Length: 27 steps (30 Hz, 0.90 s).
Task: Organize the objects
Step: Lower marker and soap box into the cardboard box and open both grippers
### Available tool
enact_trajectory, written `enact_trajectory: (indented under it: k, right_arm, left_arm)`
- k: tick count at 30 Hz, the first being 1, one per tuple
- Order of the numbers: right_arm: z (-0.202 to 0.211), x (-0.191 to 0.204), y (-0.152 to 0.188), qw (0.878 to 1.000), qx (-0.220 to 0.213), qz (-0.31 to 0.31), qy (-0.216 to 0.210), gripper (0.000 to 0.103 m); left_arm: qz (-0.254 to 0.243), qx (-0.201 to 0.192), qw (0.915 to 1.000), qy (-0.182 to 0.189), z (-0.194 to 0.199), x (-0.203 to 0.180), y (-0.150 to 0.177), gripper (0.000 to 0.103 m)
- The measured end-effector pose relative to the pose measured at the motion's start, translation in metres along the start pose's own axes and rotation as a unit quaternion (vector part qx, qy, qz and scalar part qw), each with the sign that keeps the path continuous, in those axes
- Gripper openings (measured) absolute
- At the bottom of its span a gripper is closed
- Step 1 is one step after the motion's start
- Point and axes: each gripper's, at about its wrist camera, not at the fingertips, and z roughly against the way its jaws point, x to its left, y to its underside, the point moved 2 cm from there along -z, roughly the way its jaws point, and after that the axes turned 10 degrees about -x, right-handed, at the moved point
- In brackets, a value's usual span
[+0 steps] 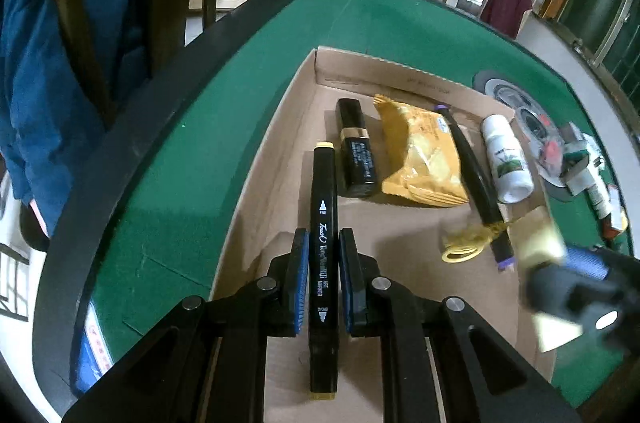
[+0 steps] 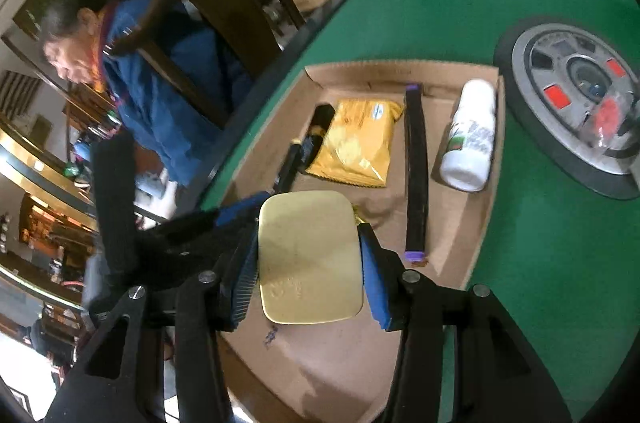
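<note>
Bare box floor (image 1: 260, 243) beside lipstick (image 1: 356, 151)

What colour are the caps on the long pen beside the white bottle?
Purple, clearest in the right wrist view: the pen has purple ends.

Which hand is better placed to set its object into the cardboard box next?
Probably left: the left gripper holds its marker low over the cardboard box, aligned with the row.

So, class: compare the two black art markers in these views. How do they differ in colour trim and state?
The yellow-capped marker is clamped between the left gripper jaws; the purple-capped marker lies free in the cardboard tray. The yellow-capped one sits by the tray's left side, next to the black tube; the purple-capped one lies between the yellow packet and the white bottle. Both have long black bodies.
</note>
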Motion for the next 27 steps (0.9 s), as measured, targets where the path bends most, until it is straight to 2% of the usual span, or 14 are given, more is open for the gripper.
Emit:
enact_trajectory:
  k: [3, 6, 9, 11, 13, 18, 22, 27]
  right_arm:
    - [-0.011, 0.003, 0.001, 1.0, 0.008, 0.017, 0.025, 0.046]
    - [-0.022, 0.006, 0.001, 0.998, 0.018, 0.037, 0.053, 0.046]
    - [-0.036, 0.007, 0.002, 0.996, 0.028, 0.046, 0.072, 0.046]
    - [-0.045, 0.009, 0.003, 0.995, 0.033, 0.05, 0.077, 0.046]
    - [-0.053, 0.014, 0.003, 0.995, 0.038, 0.056, 0.079, 0.046]
    - [-0.068, 0.032, -0.001, 0.992, 0.045, 0.082, 0.083, 0.047]
    - [-0.054, 0.03, -0.001, 0.994, 0.03, 0.066, 0.078, 0.048]
    - [-0.021, 0.021, 0.001, 0.996, -0.007, 0.053, 0.078, 0.05]
  left_arm:
    - [0.022, -0.005, 0.9996, 0.016, 0.004, 0.007, 0.001, 0.014]
    - [0.047, -0.025, 0.998, 0.033, 0.019, 0.017, 0.004, 0.031]
    - [0.075, -0.049, 0.9946, 0.053, 0.037, 0.031, 0.008, 0.037]
    - [0.097, -0.06, 0.9911, 0.068, 0.047, 0.04, 0.009, 0.037]
    - [0.107, -0.076, 0.9892, 0.064, 0.059, 0.046, 0.014, 0.042]
    - [0.133, -0.103, 0.9829, 0.074, 0.079, 0.061, 0.018, 0.043]
    - [0.15, -0.12, 0.9783, 0.077, 0.094, 0.062, 0.02, 0.055]
    - [0.145, -0.122, 0.9783, 0.083, 0.098, 0.047, 0.023, 0.055]
